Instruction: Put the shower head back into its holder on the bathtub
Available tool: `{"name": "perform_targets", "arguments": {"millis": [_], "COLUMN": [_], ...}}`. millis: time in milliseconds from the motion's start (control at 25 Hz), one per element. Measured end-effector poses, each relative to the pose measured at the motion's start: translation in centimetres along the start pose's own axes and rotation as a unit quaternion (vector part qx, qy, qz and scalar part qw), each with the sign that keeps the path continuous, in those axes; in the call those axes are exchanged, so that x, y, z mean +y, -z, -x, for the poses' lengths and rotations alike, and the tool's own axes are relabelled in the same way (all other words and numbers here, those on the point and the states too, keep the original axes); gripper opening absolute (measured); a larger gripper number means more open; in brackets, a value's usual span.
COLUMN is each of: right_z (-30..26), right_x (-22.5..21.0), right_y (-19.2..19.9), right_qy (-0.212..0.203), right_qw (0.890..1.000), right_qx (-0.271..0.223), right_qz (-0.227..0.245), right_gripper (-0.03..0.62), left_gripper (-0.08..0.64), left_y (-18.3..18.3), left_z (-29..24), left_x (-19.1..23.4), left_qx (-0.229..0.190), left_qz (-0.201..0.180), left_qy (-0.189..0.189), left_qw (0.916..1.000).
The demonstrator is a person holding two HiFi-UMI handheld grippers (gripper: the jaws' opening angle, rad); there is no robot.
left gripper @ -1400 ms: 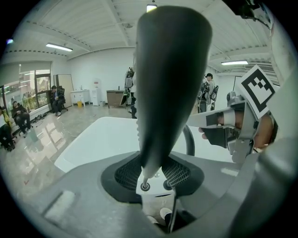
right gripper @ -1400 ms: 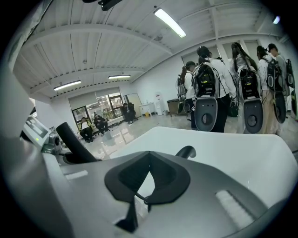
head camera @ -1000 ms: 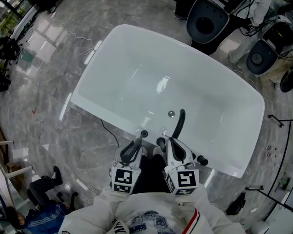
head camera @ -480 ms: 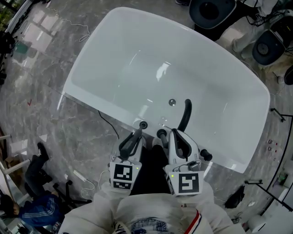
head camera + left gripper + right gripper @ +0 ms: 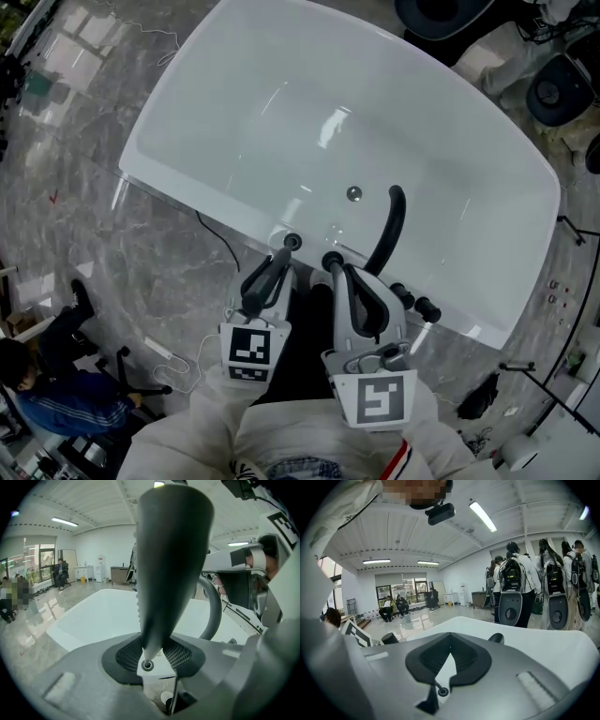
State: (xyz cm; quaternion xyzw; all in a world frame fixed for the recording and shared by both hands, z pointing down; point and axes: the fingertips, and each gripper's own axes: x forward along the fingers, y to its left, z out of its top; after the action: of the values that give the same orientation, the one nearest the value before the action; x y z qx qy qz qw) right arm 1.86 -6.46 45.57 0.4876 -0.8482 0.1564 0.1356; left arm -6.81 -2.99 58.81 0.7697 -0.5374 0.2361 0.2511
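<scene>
The white bathtub point(image 5: 178, 192) lies below me, and my two grippers hang over its near rim. My left gripper point(image 5: 279, 267) is shut on the dark, tapered shower head point(image 5: 265, 283). In the left gripper view the shower head point(image 5: 171, 564) rises as a large cone between the pads of my left gripper point(image 5: 154, 660). Its tip points at a round black fitting point(image 5: 292, 241) on the rim. My right gripper point(image 5: 337, 272) hovers beside it with its jaws together and nothing between them. The right gripper view shows that gripper point(image 5: 447, 667) the same way.
A curved black spout point(image 5: 392, 230) arches over the tub from the rim. Black knobs point(image 5: 331, 260) point(image 5: 415, 302) stand beside it. A thin black hose point(image 5: 217, 248) runs down the tub's outer wall. People stand on the marble floor, with round black machines point(image 5: 562, 84) beyond the tub.
The left gripper has sunk with the shower head towards the rim fitting. The right gripper has risen a little towards the camera. The head view has shifted over the tub.
</scene>
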Motion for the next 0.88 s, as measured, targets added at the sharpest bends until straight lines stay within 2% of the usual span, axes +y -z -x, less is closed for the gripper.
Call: {"name": "perform_targets", "arguments": {"millis": [280, 640, 880], "right_z": [-1.2, -4.0, -4.7], "right_x": [2.8, 4.3, 4.3], "right_y": [3.4, 7.2, 9.7], "right_qy": [-0.014, 0.005, 0.040], "right_qw": [0.999, 0.996, 0.994], "right_qx": [0.026, 0.068, 0.091], "right_qz": [-0.034, -0.056, -0.053], "right_gripper": [0.006, 0.006, 0.006], "left_gripper": [0.140, 0.140, 0.140], "left_y": [1.1, 1.7, 2.5], "left_z": [-0.2, -0.8, -1.3], "left_x": [0.8, 2.2, 2.3], "left_qx": [0.003, 0.007, 0.020], "left_qz": [0.009, 0.000, -0.010], "left_qy": [0.003, 0.032, 0.052], "left_qw": [1.0000, 0.9995, 0.9984]}}
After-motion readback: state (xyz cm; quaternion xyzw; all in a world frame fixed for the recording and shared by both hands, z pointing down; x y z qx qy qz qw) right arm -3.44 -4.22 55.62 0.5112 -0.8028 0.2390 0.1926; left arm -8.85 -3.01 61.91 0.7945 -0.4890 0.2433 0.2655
